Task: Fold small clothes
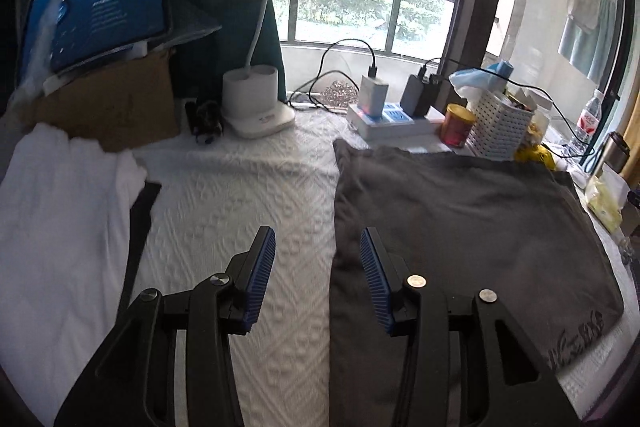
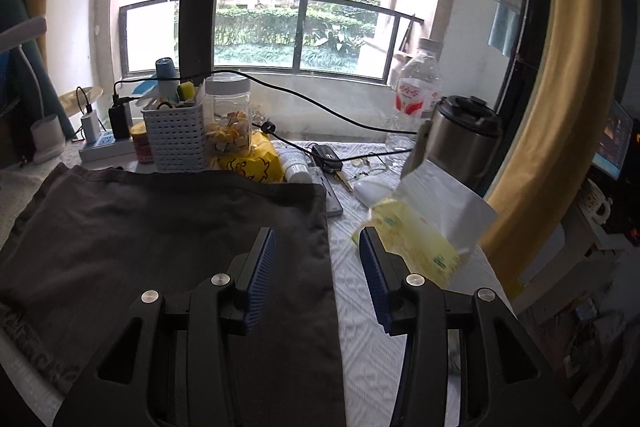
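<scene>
Left claw [image 1: 318, 247] and right claw [image 2: 318, 247] both gape, empty.

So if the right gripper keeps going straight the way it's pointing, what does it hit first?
Probably the white textured table cover, just beside the right edge of the dark grey garment. The right gripper points downward with nothing between; depth is uncertain.

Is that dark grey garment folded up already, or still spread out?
Folded, apparently. The dark grey garment lies flat as a neat rectangle with straight edges, no sleeves showing; layers cannot be seen.
</scene>
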Action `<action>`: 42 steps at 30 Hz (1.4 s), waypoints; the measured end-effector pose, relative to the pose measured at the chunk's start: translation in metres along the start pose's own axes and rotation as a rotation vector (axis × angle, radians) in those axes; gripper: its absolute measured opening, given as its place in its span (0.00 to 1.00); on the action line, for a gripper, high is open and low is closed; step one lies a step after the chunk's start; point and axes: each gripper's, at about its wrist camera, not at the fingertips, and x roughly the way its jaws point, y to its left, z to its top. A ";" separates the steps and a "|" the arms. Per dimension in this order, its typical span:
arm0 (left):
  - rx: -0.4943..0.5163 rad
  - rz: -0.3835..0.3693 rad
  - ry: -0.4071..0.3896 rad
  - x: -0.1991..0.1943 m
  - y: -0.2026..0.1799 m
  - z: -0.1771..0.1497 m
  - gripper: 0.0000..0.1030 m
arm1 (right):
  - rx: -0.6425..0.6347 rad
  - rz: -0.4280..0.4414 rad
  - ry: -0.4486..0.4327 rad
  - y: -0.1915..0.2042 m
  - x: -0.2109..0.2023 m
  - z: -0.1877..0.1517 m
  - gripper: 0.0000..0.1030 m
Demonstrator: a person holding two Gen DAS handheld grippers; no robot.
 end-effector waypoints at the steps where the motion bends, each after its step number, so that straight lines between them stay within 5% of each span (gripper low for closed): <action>1: 0.000 -0.005 0.005 -0.001 0.000 -0.005 0.43 | 0.003 -0.002 0.001 -0.001 -0.003 -0.003 0.45; 14: 0.026 -0.020 0.087 -0.010 -0.008 -0.060 0.43 | 0.111 -0.016 0.107 -0.031 -0.032 -0.082 0.45; 25: 0.013 -0.023 0.159 -0.009 -0.010 -0.095 0.43 | 0.243 0.097 0.217 -0.038 -0.029 -0.150 0.45; 34: 0.027 -0.079 0.144 -0.005 -0.015 -0.107 0.42 | 0.275 0.136 0.112 -0.021 -0.032 -0.163 0.43; 36: 0.033 -0.071 0.143 -0.006 -0.016 -0.108 0.28 | 0.267 0.149 0.112 -0.018 -0.033 -0.164 0.23; 37: 0.037 -0.070 0.145 -0.006 -0.017 -0.108 0.11 | 0.274 0.168 0.111 -0.019 -0.033 -0.164 0.15; 42: 0.049 -0.077 0.148 -0.015 -0.020 -0.111 0.05 | 0.245 0.198 0.119 -0.023 -0.035 -0.164 0.10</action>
